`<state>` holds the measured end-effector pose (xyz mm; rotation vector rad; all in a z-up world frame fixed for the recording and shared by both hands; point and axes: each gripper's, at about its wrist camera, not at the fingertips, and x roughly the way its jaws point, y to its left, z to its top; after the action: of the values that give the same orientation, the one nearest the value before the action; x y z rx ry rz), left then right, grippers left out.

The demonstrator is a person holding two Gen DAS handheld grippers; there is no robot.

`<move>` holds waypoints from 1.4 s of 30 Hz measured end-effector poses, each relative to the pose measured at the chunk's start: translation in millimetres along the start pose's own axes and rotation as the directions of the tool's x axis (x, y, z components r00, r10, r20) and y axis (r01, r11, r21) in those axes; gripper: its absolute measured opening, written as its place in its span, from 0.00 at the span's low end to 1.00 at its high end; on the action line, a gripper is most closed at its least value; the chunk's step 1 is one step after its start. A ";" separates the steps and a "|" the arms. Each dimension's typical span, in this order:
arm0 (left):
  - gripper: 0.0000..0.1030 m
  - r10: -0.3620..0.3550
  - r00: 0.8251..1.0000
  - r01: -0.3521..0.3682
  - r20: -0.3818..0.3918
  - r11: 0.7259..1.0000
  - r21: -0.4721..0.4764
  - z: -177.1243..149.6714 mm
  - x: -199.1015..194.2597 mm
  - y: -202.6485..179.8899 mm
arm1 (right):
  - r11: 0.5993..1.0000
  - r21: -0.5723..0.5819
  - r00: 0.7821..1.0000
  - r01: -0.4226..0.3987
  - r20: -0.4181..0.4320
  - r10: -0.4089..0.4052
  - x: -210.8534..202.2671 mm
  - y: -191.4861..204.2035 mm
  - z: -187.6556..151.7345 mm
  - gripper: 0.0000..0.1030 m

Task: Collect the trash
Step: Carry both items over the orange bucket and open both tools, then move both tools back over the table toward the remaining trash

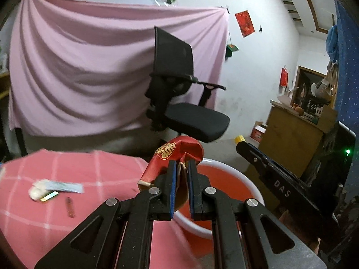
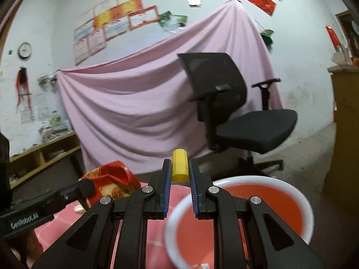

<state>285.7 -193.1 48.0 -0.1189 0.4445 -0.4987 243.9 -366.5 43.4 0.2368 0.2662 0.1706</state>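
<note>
My left gripper (image 1: 181, 168) is shut on a crumpled red wrapper (image 1: 175, 157) with gold print, held above the near rim of a red basin with a white rim (image 1: 242, 174). The same wrapper (image 2: 110, 179) shows at the left of the right wrist view, at the tip of the left gripper. My right gripper (image 2: 179, 168) is shut on a small yellow plastic cap (image 2: 179, 164), just left of the basin (image 2: 291, 188). That cap (image 1: 239, 139) also appears at the right gripper's tip in the left wrist view.
A pink checked tablecloth (image 1: 67, 213) carries a white wad with a bluish packet (image 1: 56, 188) and a small dark red strip (image 1: 70, 207). A black office chair (image 1: 186, 103) stands behind the basin before a hanging pink sheet (image 1: 89, 67). A wooden cabinet (image 1: 291, 139) stands at right.
</note>
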 end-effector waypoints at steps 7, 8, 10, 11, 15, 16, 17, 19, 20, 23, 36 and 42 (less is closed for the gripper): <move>0.07 -0.032 0.994 0.028 -0.106 0.999 -0.040 -3.9 35.5 -18.8 | 0.990 0.125 0.993 0.070 -0.100 -0.058 9.6 -38.4 -4.1 0.14; 0.07 -0.033 0.992 0.027 -0.124 0.998 -0.048 -4.4 42.2 -20.7 | 0.987 0.138 0.990 0.081 -0.123 -0.064 12.1 -42.7 -5.3 0.14; 0.08 -0.038 0.987 0.029 -0.155 0.998 -0.055 -8.8 45.1 -21.5 | 0.983 0.153 0.986 0.097 -0.151 -0.074 14.7 -49.3 -7.5 0.14; 0.08 -0.038 0.985 0.028 -0.170 0.998 -0.060 -9.5 50.0 -22.2 | 0.981 0.162 0.983 0.105 -0.168 -0.077 16.5 -52.3 -8.7 0.14; 0.12 -0.049 0.976 0.030 -0.211 0.995 -0.090 -15.7 58.2 -20.0 | 0.976 0.183 0.976 0.118 -0.201 -0.081 20.2 -58.9 -10.4 0.14; 0.12 -0.055 0.974 0.033 -0.222 0.995 -0.098 -16.8 60.2 -18.9 | 0.975 0.184 0.975 0.123 -0.207 -0.084 20.4 -59.9 -10.9 0.14; 0.12 -0.058 0.971 0.035 -0.230 0.994 -0.104 -18.2 61.4 -18.0 | 0.975 0.185 0.973 0.126 -0.212 -0.086 21.0 -61.0 -11.4 0.14; 0.16 -0.058 0.969 0.032 -0.242 0.993 -0.109 -20.0 63.6 -16.2 | 0.974 0.184 0.971 0.132 -0.220 -0.090 22.1 -61.9 -11.3 0.14; 0.21 -0.061 0.967 0.033 -0.246 0.993 -0.116 -20.6 64.2 -14.8 | 0.974 0.184 0.971 0.133 -0.223 -0.091 22.4 -62.1 -12.0 0.14; 0.23 -0.064 0.970 0.032 -0.236 0.990 -0.139 -20.8 62.4 -10.0 | 0.974 0.180 0.968 0.139 -0.234 -0.095 23.6 -62.1 -12.9 0.14; 0.23 0.048 0.988 -0.068 -0.146 0.988 -0.136 -7.1 31.1 18.2 | 0.983 0.140 0.974 0.116 -0.209 -0.085 27.2 -45.3 -9.6 0.14; 0.30 0.138 0.988 -0.146 -0.074 0.981 -0.123 0.5 -4.5 40.7 | 0.991 0.115 0.985 0.062 -0.166 -0.043 31.6 -16.3 -4.0 0.26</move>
<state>300.1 -155.4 41.4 -0.1940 0.5450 -0.3338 275.1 -375.0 27.9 0.3358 0.4455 0.1219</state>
